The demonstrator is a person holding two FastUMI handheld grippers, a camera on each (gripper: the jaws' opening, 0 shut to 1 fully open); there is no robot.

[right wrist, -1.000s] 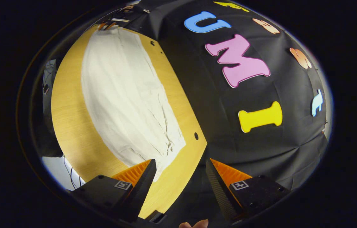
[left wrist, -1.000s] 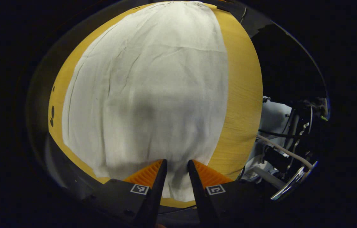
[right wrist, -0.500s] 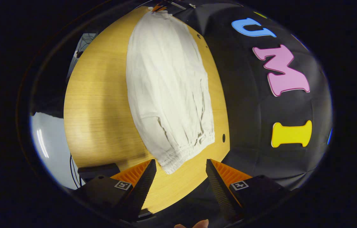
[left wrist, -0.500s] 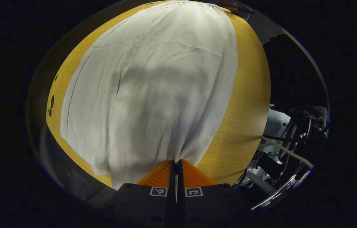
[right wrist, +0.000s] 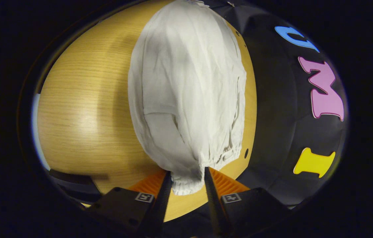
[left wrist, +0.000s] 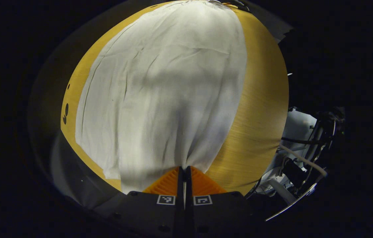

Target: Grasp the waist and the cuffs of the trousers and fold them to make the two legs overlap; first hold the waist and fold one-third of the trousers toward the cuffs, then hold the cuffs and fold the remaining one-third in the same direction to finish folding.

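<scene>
Left tool [left wrist: 184, 170]: fingers pressed together, pinching the near end of the white crinkled cotton trousers [left wrist: 170, 89]; the cloth gathers into them. Which end it is, hard to tell here. Right tool [right wrist: 186, 173]: fingers apart either side of the elasticated waistband [right wrist: 219, 155]; contact unclear. Trousers lie lengthwise on the yellow wood-grain worktop [right wrist: 84, 109], the far end cut off. Bare wood flanks the trousers; black booth wall [right wrist: 272, 109] close along one edge.
</scene>
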